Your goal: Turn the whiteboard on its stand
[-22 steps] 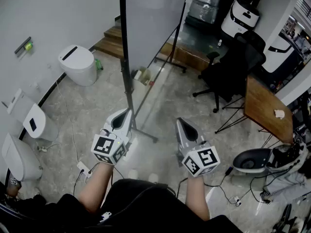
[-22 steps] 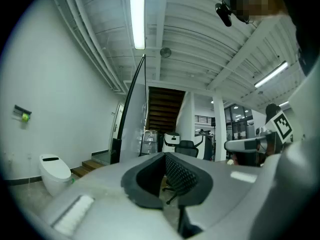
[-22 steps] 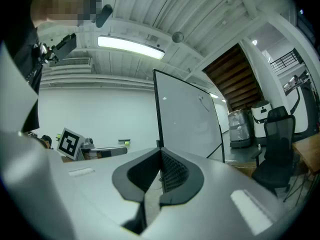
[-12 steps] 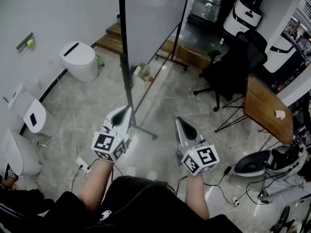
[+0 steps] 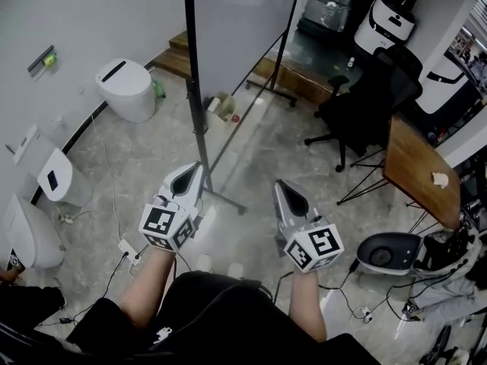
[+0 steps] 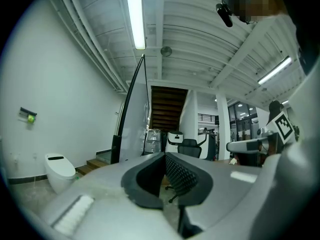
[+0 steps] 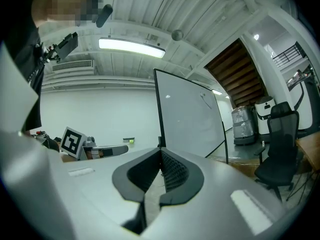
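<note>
Barely shifts from a moment ago: grey left gripper (image 5: pixel 191 175) and grey right gripper (image 5: pixel 284 192) level, fingers shut on nothing, near the tall white whiteboard (image 5: pixel 237 29) on its black stand (image 5: pixel 196 125), turn not begun.

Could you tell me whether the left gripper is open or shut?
Shut: the left gripper has its jaw tips together, with nothing held between them.

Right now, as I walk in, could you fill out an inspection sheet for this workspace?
Surface: grey marbled floor.
Job's things: whiteboard upright on its stand, untouched.
Clutter: white toilets by the wall, black office chair, wooden table.
Grippers: left hand-held gripper and right hand-held gripper both shut, empty.
Cables: power strip and loose cords on the floor.
Surroundings: white wall, wooden steps behind the whiteboard.
</note>
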`<state>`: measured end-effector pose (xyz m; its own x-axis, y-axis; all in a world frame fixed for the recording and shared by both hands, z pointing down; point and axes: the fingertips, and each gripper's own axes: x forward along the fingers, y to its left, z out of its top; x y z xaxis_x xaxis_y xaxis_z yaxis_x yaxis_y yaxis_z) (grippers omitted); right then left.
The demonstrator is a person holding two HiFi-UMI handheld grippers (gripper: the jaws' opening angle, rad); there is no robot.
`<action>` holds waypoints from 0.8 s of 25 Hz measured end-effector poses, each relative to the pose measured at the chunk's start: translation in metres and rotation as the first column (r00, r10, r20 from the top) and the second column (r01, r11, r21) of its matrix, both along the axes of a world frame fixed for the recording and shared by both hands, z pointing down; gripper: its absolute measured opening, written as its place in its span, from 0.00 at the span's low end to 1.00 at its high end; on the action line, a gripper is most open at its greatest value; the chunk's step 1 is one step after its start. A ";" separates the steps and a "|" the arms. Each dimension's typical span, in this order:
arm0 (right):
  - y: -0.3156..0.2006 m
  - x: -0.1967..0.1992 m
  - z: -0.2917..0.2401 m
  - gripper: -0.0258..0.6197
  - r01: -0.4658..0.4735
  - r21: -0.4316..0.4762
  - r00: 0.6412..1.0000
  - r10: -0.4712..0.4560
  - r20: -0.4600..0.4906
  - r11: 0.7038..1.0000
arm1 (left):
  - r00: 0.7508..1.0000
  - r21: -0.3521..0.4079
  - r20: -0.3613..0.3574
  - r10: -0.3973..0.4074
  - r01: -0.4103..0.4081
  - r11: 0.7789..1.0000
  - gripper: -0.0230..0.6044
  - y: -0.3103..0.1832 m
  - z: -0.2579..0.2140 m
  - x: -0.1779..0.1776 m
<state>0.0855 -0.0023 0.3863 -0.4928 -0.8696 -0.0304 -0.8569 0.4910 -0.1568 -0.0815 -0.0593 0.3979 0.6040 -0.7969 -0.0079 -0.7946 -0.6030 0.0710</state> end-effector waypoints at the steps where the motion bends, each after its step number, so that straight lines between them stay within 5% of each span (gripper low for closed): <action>1: 0.000 0.002 0.001 0.05 -0.001 0.000 1.000 0.001 0.002 1.000 | 1.000 -0.003 -0.001 -0.003 0.003 1.000 0.04 0.000 0.002 0.000; 20: 0.019 0.023 0.022 0.05 0.100 -0.021 0.993 -0.098 0.070 0.995 | 1.000 -0.014 0.003 -0.021 0.021 1.000 0.04 0.012 0.019 0.025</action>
<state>0.1089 0.0166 0.4084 -0.5738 -0.8177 -0.0470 -0.7911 0.5682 -0.2267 -0.0564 -0.0475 0.4166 0.5868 -0.8097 0.0049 -0.8075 -0.5848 0.0776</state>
